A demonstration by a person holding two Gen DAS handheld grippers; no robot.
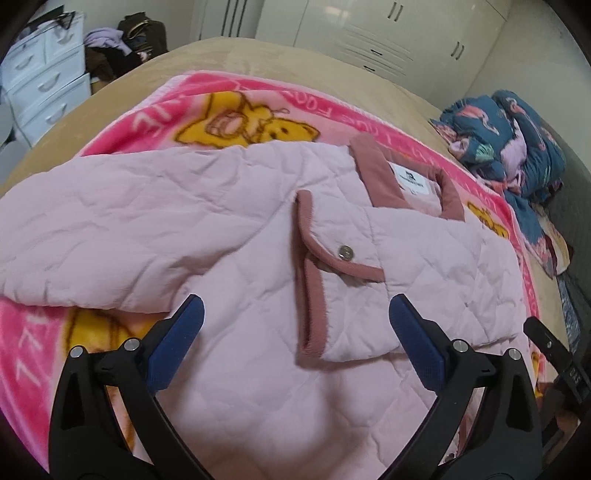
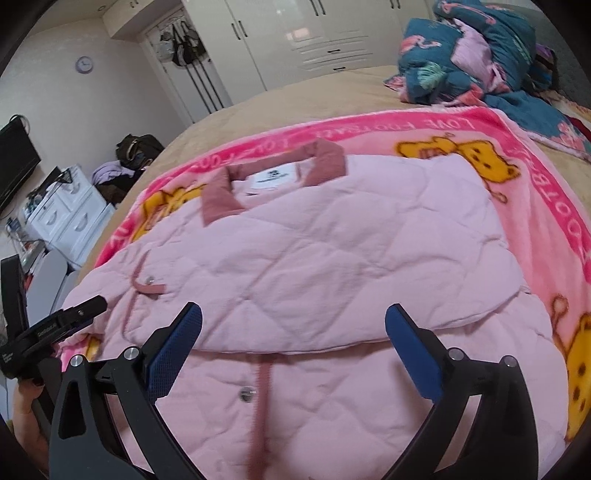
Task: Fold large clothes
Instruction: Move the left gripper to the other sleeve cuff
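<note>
The left gripper (image 1: 296, 314) was released, its two blue-padded fingers (image 1: 183, 338) spread wide and holding nothing. It hovered above the pink quilted jacket (image 1: 207, 229), with the sleeve cuff (image 1: 332, 273) lying in the gap between the fingers. The cuff carried dusty-rose trim and a metal snap button (image 1: 345, 252).

The right gripper (image 2: 293, 317) was likewise released, with fingers (image 2: 173, 349) wide apart and empty. It hovered over the lower front of the jacket (image 2: 332, 251), where a folded-over panel edge ran between the fingers. Below that edge, a dusty-rose placket strip (image 2: 263, 398) ran toward the camera, with a second snap (image 2: 246, 393) just beside it.

The jacket lay flat on a pink cartoon-bear blanket (image 2: 554, 229), its dusty-rose collar (image 2: 325, 162) pointing away from the grippers and a white label (image 2: 273, 177) visible inside the neck. One sleeve was folded across the body. In the left wrist view, a broad part of the jacket extended out to the left.

The blanket covered a tan bedsheet (image 2: 295, 96). A crumpled teal floral quilt (image 2: 472, 48) sat at the far corner of the bed. White wardrobe doors (image 2: 295, 29) stood behind the bed, and a white drawer unit (image 1: 40, 85) stood off the bed's side.
</note>
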